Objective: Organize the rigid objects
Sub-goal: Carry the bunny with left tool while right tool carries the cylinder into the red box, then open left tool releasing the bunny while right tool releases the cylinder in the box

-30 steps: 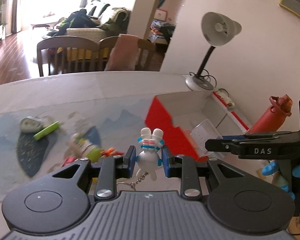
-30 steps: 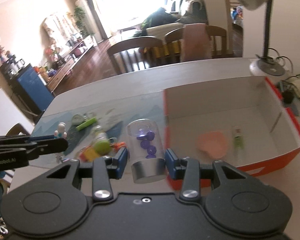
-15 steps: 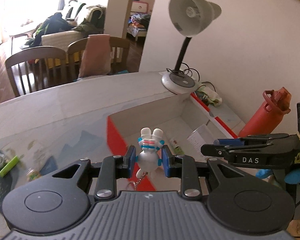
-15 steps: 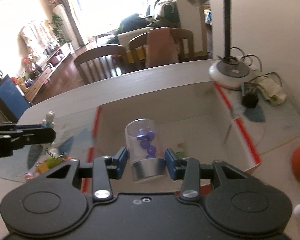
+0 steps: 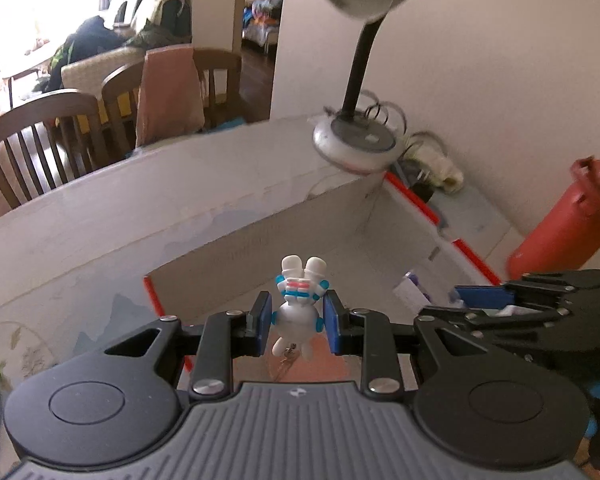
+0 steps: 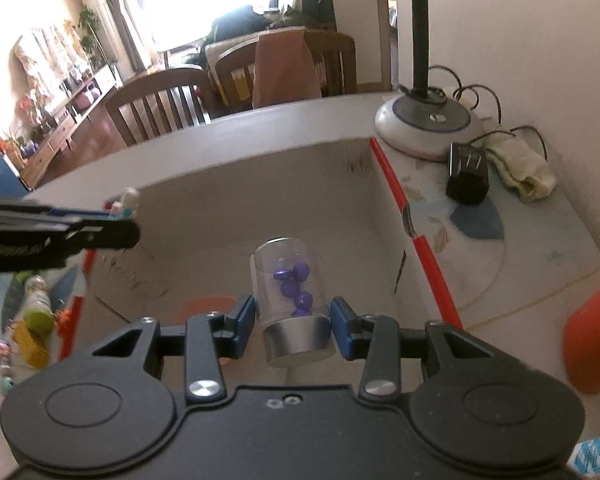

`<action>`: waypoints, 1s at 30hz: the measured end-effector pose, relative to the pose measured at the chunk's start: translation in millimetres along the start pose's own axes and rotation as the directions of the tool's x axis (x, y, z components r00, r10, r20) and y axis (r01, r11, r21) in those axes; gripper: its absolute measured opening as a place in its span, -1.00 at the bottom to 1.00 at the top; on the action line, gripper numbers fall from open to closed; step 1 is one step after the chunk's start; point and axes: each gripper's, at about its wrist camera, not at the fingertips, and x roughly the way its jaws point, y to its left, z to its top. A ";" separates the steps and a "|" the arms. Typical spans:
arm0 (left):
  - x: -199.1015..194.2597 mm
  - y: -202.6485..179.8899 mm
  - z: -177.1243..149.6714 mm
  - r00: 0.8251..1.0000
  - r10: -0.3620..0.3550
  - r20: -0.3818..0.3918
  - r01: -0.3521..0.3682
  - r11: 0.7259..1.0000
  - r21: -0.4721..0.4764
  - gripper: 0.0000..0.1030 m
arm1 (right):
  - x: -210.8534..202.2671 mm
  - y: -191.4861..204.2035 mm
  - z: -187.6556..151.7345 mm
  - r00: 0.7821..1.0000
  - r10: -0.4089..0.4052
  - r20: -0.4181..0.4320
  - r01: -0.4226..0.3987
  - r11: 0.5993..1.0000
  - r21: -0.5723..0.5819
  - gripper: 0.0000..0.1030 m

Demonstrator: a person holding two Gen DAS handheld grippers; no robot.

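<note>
We hold a small white figurine (image 5: 298, 312) with blue and pink stripes, head down and feet up, a thin chain dangling beneath it. The left gripper (image 5: 297, 322) clamps it between its blue pads (image 5: 261, 322), jaws pressed to both sides of the round body. It hangs over the near left corner of the cardboard box (image 5: 260, 216), just inside the red-edged wall.

In our other hand, a clear jar (image 6: 290, 296) with a silver cap, purple pieces (image 6: 296, 282) inside. The right gripper (image 6: 294, 326) has its jaws closed on the cap end, and the jar points forward over the middle of the box floor. Below it, on the near part of the floor, something orange-pink (image 6: 208, 304) shows, too hidden to name.

From the right wrist we see the left gripper's fingers (image 6: 80, 236) reaching in over the box's left wall, the figurine's feet peeping above them.

Outward now: the lamp (image 6: 428, 124) stands with its round base at the far right corner of the table, against the box. Beside it lie a black adapter (image 6: 468, 176) and a pale cloth (image 6: 520, 168). An orange-red bottle (image 5: 560, 224) stands at the table's right edge. Left of the box, small toys (image 6: 36, 320) lie blurred on the patterned mat.
</note>
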 end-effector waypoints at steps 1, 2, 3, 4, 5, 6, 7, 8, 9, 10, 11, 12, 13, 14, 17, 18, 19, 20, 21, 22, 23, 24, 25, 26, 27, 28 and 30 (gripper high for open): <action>7.8 -1.1 1.3 1.000 0.009 -0.010 -0.009 1.000 0.005 -0.48 | 4.6 -0.2 -0.9 1.000 -0.009 -0.010 0.009 1.000 -0.005 -0.22; 17.3 -2.2 3.2 1.000 0.022 -0.021 -0.022 1.000 0.015 -0.48 | 10.4 -0.6 -1.8 1.000 -0.017 -0.021 0.017 1.000 -0.011 -0.22; 24.3 -2.5 3.8 0.999 0.034 -0.031 -0.033 0.999 0.023 -0.48 | 15.1 -0.9 -2.9 0.999 -0.021 -0.032 0.021 1.000 -0.016 -0.22; 33.1 -2.6 5.1 0.998 0.047 -0.043 -0.045 0.999 0.027 -0.48 | 19.5 -0.8 -3.4 0.999 -0.024 -0.043 0.024 0.999 -0.022 -0.22; 39.1 -2.4 5.7 0.997 0.055 -0.053 -0.054 0.998 0.030 -0.48 | 24.2 -0.1 -4.3 0.998 -0.032 -0.055 0.030 0.999 -0.032 -0.22; 47.7 -2.6 7.3 0.996 0.065 -0.068 -0.063 0.997 0.035 -0.48 | 27.2 0.6 -5.0 0.997 -0.038 -0.062 0.035 0.998 -0.042 -0.22; 54.8 -3.7 8.3 0.994 0.073 -0.078 -0.069 0.997 0.042 -0.48 | 31.0 2.0 -5.8 0.996 -0.046 -0.075 0.042 0.998 -0.050 -0.22; 62.4 -4.9 9.5 0.992 0.084 -0.089 -0.080 0.995 0.053 -0.48 | 33.2 3.2 -6.0 0.995 -0.049 -0.086 0.044 0.998 -0.052 -0.22; 69.6 -6.6 10.6 0.991 0.092 -0.102 -0.086 0.994 0.065 -0.48 | 35.8 4.6 -6.1 0.994 -0.053 -0.095 0.048 0.997 -0.056 -0.22; 76.0 -8.5 11.1 0.989 0.100 -0.112 -0.091 0.993 0.078 -0.48 | 38.5 4.9 -5.5 0.993 -0.060 -0.098 0.054 0.997 -0.063 -0.22; 82.5 -9.6 12.0 0.987 0.106 -0.123 -0.095 0.992 0.086 -0.48 | 41.1 6.3 -5.1 0.992 -0.070 -0.101 0.063 0.996 -0.069 -0.22; 89.8 -10.4 12.3 0.984 0.110 -0.139 -0.098 0.991 0.092 -0.48 | 43.4 7.3 -5.2 0.991 -0.077 -0.106 0.069 0.995 -0.075 -0.23; 96.0 -11.4 12.2 0.982 0.113 -0.151 -0.099 0.990 0.098 -0.48 | 45.7 8.0 -5.5 0.990 -0.083 -0.114 0.075 0.994 -0.078 -0.23; 101.6 -12.6 12.5 0.980 0.116 -0.163 -0.099 0.989 0.107 -0.48 | 48.9 7.6 -5.8 0.988 -0.091 -0.122 0.081 0.993 -0.080 -0.23; 118.2 -18.7 11.3 0.974 0.126 -0.187 -0.102 0.986 0.130 -0.48 | 56.9 6.0 -6.9 0.984 -0.113 -0.138 0.101 0.991 -0.092 -0.23; 121.5 -19.7 10.3 0.973 0.124 -0.195 -0.100 0.986 0.130 -0.48 | 57.7 6.1 -7.6 0.983 -0.118 -0.142 0.105 0.990 -0.094 -0.23; 124.6 -20.8 9.9 0.972 0.123 -0.202 -0.097 0.986 0.132 -0.48 | 58.9 5.8 -7.4 0.982 -0.117 -0.147 0.104 0.990 -0.092 -0.23; 128.4 -22.3 9.5 0.971 0.121 -0.209 -0.093 0.986 0.136 -0.48 | 59.2 5.8 -7.9 0.982 -0.114 -0.152 0.102 0.991 -0.089 -0.23; 132.2 -23.6 9.2 0.969 0.119 -0.216 -0.090 0.986 0.140 -0.48 | 59.8 5.9 -8.3 0.981 -0.114 -0.155 0.102 0.991 -0.087 -0.23; 135.3 -24.6 9.0 0.967 0.119 -0.224 -0.088 0.986 0.142 -0.48 | 61.1 5.5 -8.8 0.980 -0.114 -0.160 0.101 0.991 -0.085 -0.23; 139.1 -25.4 9.2 0.966 0.119 -0.231 -0.088 0.986 0.142 -0.48 | 62.4 5.0 -9.5 0.980 -0.111 -0.165 0.098 0.992 -0.084 -0.23; 142.8 -25.5 9.2 0.963 0.118 -0.241 -0.085 0.986 0.141 -0.48 | 62.9 4.9 -10.4 0.979 -0.107 -0.171 0.094 0.992 -0.083 -0.23; 146.6 -25.2 9.2 0.960 0.117 -0.255 -0.084 0.987 0.136 -0.48 | 64.1 4.6 -10.8 0.979 -0.107 -0.174 0.094 0.992 -0.081 -0.23; 150.3 -24.7 9.1 0.957 0.119 -0.266 -0.086 0.987 0.132 -0.48 | 65.1 3.7 -11.4 0.979 -0.105 -0.176 0.093 0.993 -0.077 -0.22; 152.8 -24.2 8.8 0.954 0.121 -0.276 -0.088 0.988 0.129 -0.48 | 65.3 3.2 -11.9 0.979 -0.101 -0.179 0.089 0.993 -0.073 -0.22; 155.8 -24.0 8.5 0.950 0.119 -0.290 -0.086 0.989 0.124 -0.48 | 65.8 2.9 -12.2 0.978 -0.100 -0.181 0.088 0.994 -0.070 -0.22; 161.1 -23.3 7.7 0.942 0.113 -0.317 -0.078 0.990 0.120 -0.48 | 65.6 3.0 -12.1 0.979 -0.096 -0.181 0.085 0.994 -0.066 -0.22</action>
